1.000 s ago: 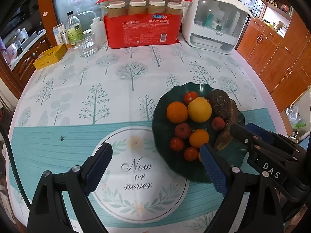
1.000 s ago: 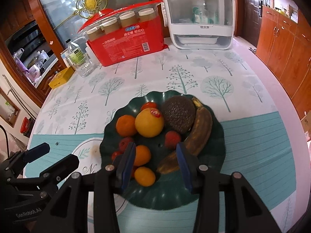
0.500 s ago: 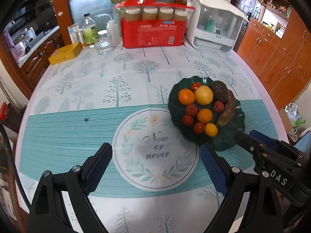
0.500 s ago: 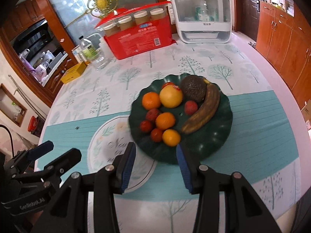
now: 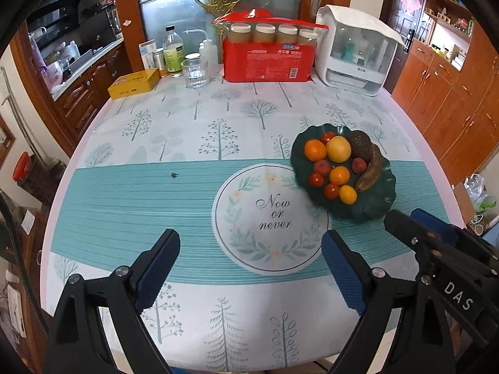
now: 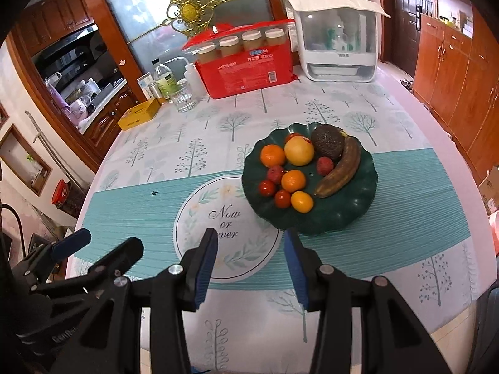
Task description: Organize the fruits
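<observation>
A dark green scalloped plate (image 5: 371,208) (image 6: 333,218) sits right of the table's middle. It holds several fruits: oranges (image 6: 293,181), a yellow apple (image 6: 299,150), an avocado (image 6: 327,142), a brown banana (image 6: 340,170) and small red fruits (image 6: 267,188). My left gripper (image 5: 251,246) is open and empty above the near table edge, left of the plate. My right gripper (image 6: 249,238) is open and empty, just short of the plate's near rim; it also shows in the left wrist view (image 5: 418,221).
A red pack of jars (image 5: 268,53), a white countertop appliance (image 5: 355,50), a glass (image 5: 195,73), bottles (image 5: 173,51) and a yellow box (image 5: 134,83) line the table's far edge. Wooden cabinets (image 5: 449,99) stand to the right.
Both grippers have pulled back and up from the plate toward the near table edge. The fruits on the plate have not moved. Both grippers stay open and empty.
</observation>
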